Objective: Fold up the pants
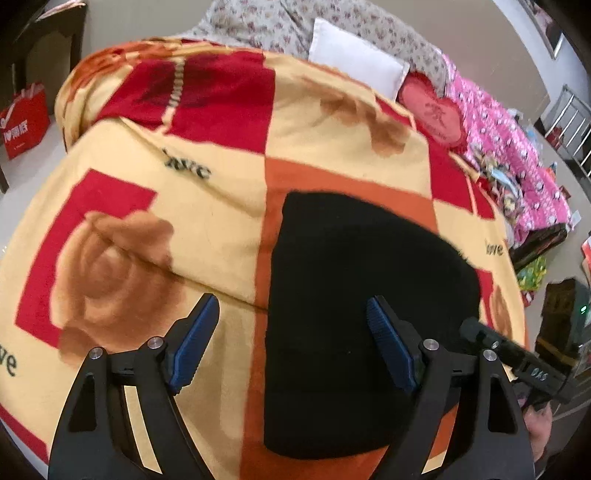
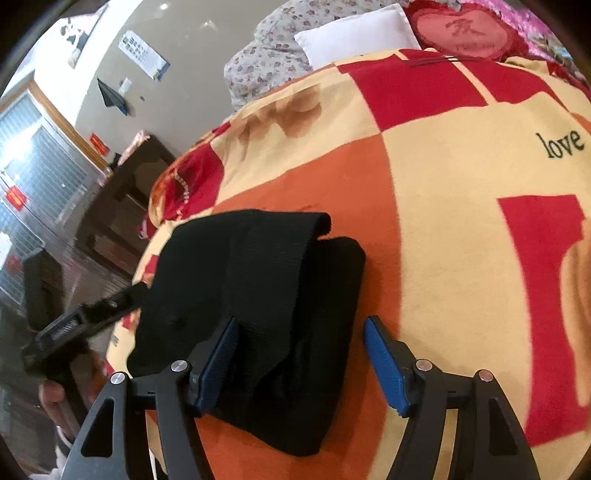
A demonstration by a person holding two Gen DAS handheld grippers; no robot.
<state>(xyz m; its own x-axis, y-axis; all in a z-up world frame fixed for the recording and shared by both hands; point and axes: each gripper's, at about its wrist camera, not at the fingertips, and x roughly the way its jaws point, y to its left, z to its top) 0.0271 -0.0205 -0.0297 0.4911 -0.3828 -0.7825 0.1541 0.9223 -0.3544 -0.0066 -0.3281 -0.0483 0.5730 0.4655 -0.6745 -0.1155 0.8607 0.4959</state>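
my left claw (image 1: 291, 314) wide open, empty | my right claw (image 2: 299, 332) wide open, empty | folded black pants (image 2: 255, 314) below both, on blanket (image 2: 443, 184)

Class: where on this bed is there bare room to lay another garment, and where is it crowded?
Free: the blanket left of the black pants. Crowded: the head end, with a white pillow, a red heart cushion and a pink quilt.

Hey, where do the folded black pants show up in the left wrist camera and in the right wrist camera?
Left wrist view: the black pants fill the lower centre-right, partly behind the right finger of the open left tool.
Right wrist view: they lie lower centre-left, folded, with the open right tool over their near edge.
Shared landmark: the white pillow at the far end of the blanket.
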